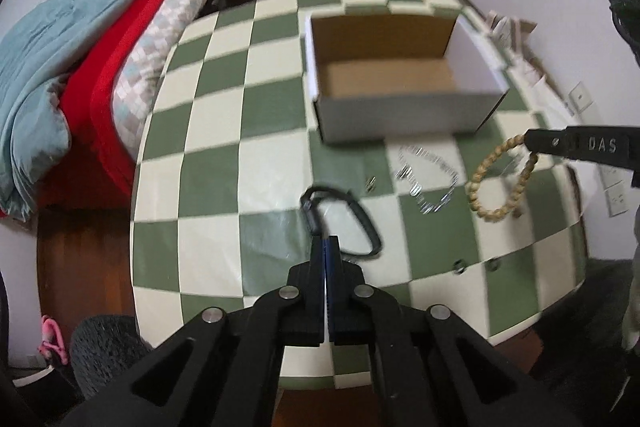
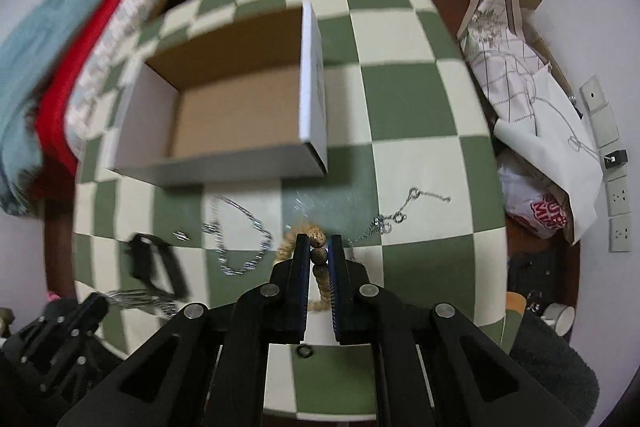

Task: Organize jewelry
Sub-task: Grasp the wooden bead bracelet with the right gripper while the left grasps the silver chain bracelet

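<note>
Both my claws grip jewelry over the checkered table [image 1: 224, 131].
My left claw [image 1: 326, 241], tilted steeply down, is clamped on a black cord bracelet [image 1: 344, 223] whose loop stretches away to the right. My right claw [image 2: 319, 247] pinches a wooden bead bracelet [image 1: 500, 181], its loop dangling below the tips, near the open cardboard box [image 1: 404, 115].

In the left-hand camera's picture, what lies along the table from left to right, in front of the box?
Black carabiner held in the left gripper → silver chain lying on the table → wooden bead bracelet hanging from the right gripper.
</note>
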`<state>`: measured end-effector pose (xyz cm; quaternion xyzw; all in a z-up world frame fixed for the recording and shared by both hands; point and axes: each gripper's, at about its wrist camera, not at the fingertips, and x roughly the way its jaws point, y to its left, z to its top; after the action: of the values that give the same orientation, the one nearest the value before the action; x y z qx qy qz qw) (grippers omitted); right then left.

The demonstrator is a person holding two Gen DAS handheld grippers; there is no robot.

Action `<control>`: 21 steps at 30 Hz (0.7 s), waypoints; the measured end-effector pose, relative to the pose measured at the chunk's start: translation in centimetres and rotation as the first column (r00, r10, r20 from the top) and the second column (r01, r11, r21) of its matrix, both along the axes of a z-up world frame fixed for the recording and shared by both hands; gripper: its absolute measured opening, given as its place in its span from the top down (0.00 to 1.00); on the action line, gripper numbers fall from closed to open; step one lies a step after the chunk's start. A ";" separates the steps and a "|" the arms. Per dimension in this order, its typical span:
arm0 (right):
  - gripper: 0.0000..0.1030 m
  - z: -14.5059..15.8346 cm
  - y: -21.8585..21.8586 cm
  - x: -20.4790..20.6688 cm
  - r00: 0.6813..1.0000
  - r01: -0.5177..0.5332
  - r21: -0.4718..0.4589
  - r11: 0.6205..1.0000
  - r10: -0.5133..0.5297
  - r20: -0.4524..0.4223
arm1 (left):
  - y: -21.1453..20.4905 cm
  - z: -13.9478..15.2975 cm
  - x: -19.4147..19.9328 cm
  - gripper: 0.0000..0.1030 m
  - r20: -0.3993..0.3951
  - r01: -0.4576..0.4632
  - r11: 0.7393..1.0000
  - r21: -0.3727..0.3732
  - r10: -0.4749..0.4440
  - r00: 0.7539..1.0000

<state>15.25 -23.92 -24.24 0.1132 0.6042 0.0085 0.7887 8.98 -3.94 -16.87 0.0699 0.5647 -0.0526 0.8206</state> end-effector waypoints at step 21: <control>0.91 3.6 2.7 -3.1 0.999 0.006 0.055 0.998 -0.009 0.052 | 4.4 -8.0 1.3 0.54 -0.254 -0.176 0.965 -0.192 0.124 0.959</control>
<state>12.14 -21.17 -20.64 0.1367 0.5827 0.0247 0.8007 10.27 0.42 -24.91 -0.0684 0.6546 -0.0583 0.7506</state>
